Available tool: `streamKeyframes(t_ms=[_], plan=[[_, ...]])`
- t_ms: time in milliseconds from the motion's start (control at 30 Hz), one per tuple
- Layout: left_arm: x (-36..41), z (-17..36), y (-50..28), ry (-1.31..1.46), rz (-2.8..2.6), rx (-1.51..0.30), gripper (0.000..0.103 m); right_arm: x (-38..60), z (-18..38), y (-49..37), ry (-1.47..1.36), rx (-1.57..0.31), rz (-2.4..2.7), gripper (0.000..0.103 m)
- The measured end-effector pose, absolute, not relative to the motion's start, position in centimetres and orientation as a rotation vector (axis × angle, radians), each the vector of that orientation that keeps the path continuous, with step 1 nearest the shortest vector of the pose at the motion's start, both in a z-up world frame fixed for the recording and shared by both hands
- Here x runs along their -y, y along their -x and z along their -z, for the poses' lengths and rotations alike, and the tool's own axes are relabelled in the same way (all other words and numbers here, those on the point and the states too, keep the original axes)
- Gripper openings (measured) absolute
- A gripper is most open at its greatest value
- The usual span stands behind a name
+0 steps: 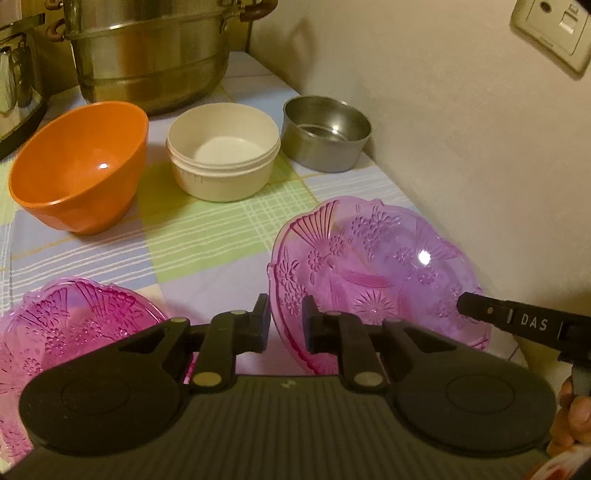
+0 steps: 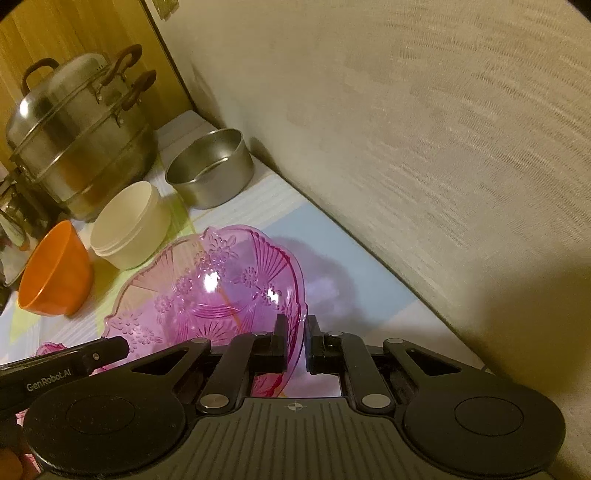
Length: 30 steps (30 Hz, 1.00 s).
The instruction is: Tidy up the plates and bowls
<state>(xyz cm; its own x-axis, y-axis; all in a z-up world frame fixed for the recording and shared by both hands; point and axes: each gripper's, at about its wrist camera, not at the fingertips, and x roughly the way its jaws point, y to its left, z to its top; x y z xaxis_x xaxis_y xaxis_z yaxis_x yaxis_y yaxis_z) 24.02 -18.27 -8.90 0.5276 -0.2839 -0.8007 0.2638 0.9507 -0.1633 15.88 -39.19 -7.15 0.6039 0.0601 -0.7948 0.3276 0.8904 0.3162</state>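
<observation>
A pink patterned glass plate point(image 1: 373, 273) is held tilted above the checked tablecloth, near the wall. My left gripper point(image 1: 286, 325) is shut on its left rim. My right gripper point(image 2: 299, 341) is shut on its opposite rim; the plate also shows in the right wrist view point(image 2: 210, 291). The right gripper's finger shows at the plate's right side in the left wrist view point(image 1: 476, 308). A second pink plate point(image 1: 66, 325) lies flat on the cloth at the lower left. An orange bowl point(image 1: 79, 166), a cream bowl point(image 1: 221, 151) and a steel bowl point(image 1: 325, 133) stand in a row behind.
A large steel steamer pot point(image 1: 147, 55) stands at the back, with a metal appliance point(image 1: 18, 74) to its left. The wall point(image 1: 461, 147) runs close along the right side, with a socket plate point(image 1: 554, 33) high up. The checked tablecloth point(image 1: 207, 236) covers the table.
</observation>
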Motion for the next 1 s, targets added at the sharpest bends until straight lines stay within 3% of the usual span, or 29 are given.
streamKeyframes(t_ms=[400, 1000], plan=[[15.8, 5.4, -21.0, 0.056, 0.282, -0.887, 0.016, 37.1, 4.1, -13.8, -0.418, -0.860, 0.089, 0.009], [4.8, 2.6, -14.7, 0.127, 0.082, -0.841, 0.016, 26.3, 2.1, -13.3, -0.321, -0.868, -0.130, 0.009]])
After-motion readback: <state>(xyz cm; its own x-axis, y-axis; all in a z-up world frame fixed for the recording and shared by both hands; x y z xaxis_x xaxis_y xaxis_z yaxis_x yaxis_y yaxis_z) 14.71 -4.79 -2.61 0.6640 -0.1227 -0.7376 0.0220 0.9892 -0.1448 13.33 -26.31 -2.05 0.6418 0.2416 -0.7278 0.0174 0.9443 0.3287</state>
